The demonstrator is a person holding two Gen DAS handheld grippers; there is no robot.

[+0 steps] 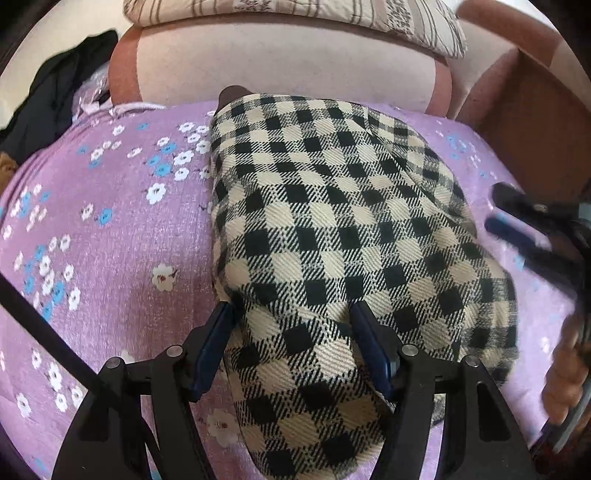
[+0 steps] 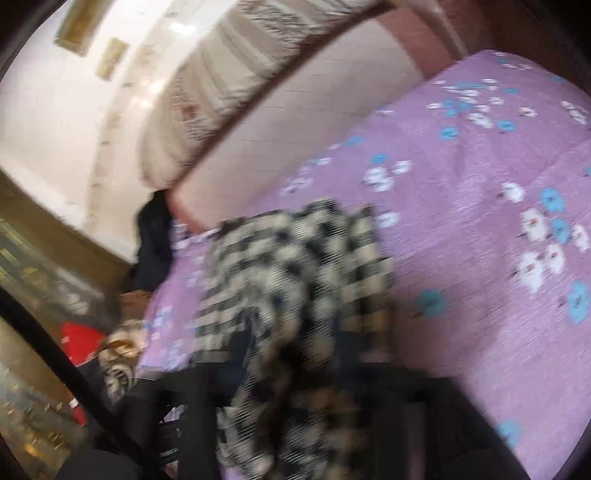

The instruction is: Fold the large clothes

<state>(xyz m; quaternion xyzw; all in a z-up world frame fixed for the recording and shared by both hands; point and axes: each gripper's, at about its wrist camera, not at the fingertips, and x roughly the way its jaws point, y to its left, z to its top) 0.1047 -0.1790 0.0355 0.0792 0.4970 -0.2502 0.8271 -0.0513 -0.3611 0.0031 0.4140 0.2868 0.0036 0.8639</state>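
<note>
Lilac floral bedspread (image 1: 110, 229) carries the checked garment (image 1: 332, 206), long axis toward the headboard (image 1: 280, 70); left gripper (image 1: 291, 314) straddles its near end wide, right gripper (image 1: 517, 214) parted.

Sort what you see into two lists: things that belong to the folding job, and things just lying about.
Part of the job:
checked garment
left gripper
right gripper
purple bedspread

Lying about:
dark clothing
striped pillow
red item

A bed in a purple floral sheet (image 1: 122, 229) carries a folded black-and-cream checked garment (image 1: 332, 206)
</note>
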